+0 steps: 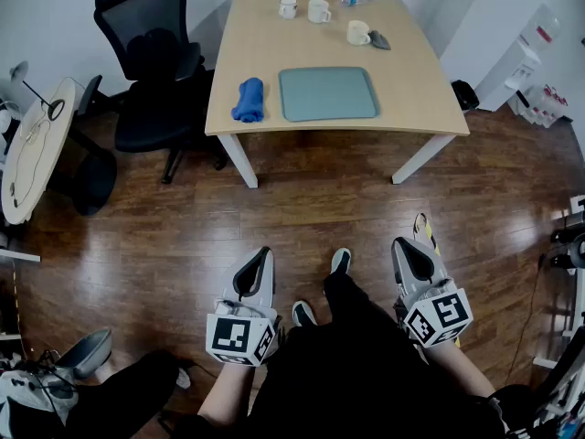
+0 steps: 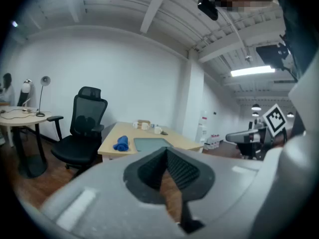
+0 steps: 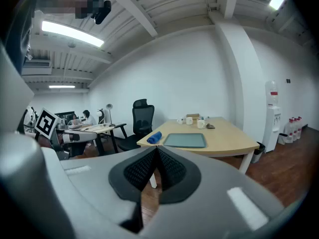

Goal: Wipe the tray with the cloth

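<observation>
A grey-green tray (image 1: 328,93) lies near the front edge of a light wooden table (image 1: 420,80). A rolled blue cloth (image 1: 249,100) rests on the table just left of the tray. Both also show far ahead in the gripper views: the tray (image 2: 151,143) (image 3: 185,140) and the cloth (image 2: 121,143) (image 3: 154,137). My left gripper (image 1: 266,253) and right gripper (image 1: 399,243) hover low over the wooden floor, well short of the table. Both are shut with nothing between the jaws.
Three white mugs (image 1: 319,10), a small bottle and a dark object stand at the table's far side. A black office chair (image 1: 151,67) stands left of the table, a round desk (image 1: 32,144) further left. A white cabinet (image 1: 521,62) is at right.
</observation>
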### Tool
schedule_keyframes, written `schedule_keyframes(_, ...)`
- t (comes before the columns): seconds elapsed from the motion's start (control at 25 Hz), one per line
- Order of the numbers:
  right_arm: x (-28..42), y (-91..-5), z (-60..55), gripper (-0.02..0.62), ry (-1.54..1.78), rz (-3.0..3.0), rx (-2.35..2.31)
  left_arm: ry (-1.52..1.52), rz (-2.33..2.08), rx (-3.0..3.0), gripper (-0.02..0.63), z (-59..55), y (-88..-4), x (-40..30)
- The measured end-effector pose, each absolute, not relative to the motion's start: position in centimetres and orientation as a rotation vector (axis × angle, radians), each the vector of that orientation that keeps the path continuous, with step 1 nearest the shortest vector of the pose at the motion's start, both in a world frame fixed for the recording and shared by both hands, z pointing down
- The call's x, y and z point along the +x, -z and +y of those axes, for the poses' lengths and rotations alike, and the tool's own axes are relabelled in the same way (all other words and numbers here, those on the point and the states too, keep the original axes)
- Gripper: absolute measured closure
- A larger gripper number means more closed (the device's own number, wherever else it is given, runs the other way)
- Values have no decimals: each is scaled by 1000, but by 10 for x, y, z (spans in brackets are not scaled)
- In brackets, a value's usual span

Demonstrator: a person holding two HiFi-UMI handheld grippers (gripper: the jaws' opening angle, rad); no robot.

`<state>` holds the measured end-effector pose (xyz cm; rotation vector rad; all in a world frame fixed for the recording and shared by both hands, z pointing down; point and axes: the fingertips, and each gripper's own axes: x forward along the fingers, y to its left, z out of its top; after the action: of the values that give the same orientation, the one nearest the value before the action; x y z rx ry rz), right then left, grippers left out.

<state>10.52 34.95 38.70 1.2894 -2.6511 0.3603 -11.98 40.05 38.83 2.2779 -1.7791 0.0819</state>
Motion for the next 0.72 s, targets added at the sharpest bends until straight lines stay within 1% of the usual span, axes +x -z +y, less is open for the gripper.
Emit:
schedule_keyframes(0.44,121,-383,188,589,-413,-2723,1264,-142,-1908,2213,603,263,-370,-132)
schedule_keyframes(0.72,148,-397,115,589,-479,-2660,1328,-273,-1947,2157,603,187,-378,-149)
